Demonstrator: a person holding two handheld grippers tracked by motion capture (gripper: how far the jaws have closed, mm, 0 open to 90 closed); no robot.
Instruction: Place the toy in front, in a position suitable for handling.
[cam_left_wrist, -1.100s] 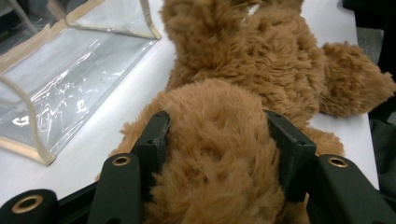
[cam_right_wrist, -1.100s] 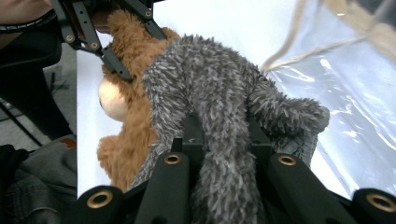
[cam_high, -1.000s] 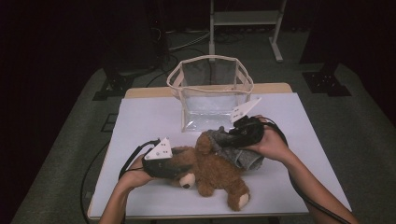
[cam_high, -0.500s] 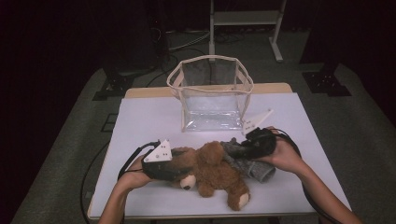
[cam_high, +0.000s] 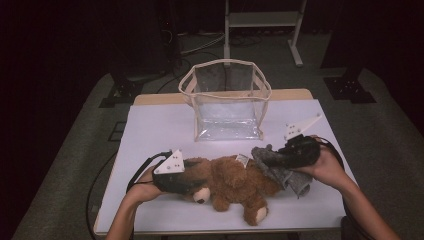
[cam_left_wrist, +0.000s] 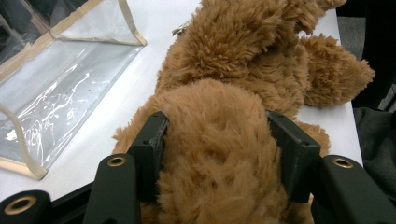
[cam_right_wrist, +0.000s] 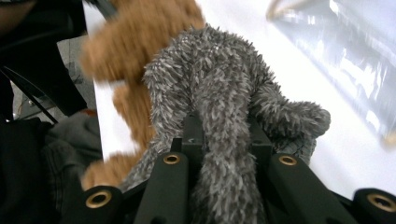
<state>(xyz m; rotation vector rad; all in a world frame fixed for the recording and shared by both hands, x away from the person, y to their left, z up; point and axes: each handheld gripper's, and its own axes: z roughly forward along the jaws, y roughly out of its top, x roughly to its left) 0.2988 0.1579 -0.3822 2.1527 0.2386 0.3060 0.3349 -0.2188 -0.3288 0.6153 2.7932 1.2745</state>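
A brown teddy bear (cam_high: 235, 182) lies on its side on the white table (cam_high: 160, 125), head towards the left. My left gripper (cam_high: 191, 186) is shut on the bear's head (cam_left_wrist: 219, 154), and both pads dig into the fur. A grey fuzzy garment (cam_high: 281, 169) lies at the bear's right end, partly stretched out across the table. My right gripper (cam_high: 274, 159) is shut on a fold of that garment (cam_right_wrist: 210, 84), with the brown bear (cam_right_wrist: 140, 32) blurred behind it.
A clear plastic bag (cam_high: 227, 100) with beige trim stands open at the back middle of the table, and shows beside the bear in the left gripper view (cam_left_wrist: 56, 88). The table's front edge runs close under the bear. A white metal frame (cam_high: 262, 20) stands beyond on the floor.
My right gripper has moved to the right with the grey garment, drawing it away from the bear's body. The left gripper and the bear's head have kept still.
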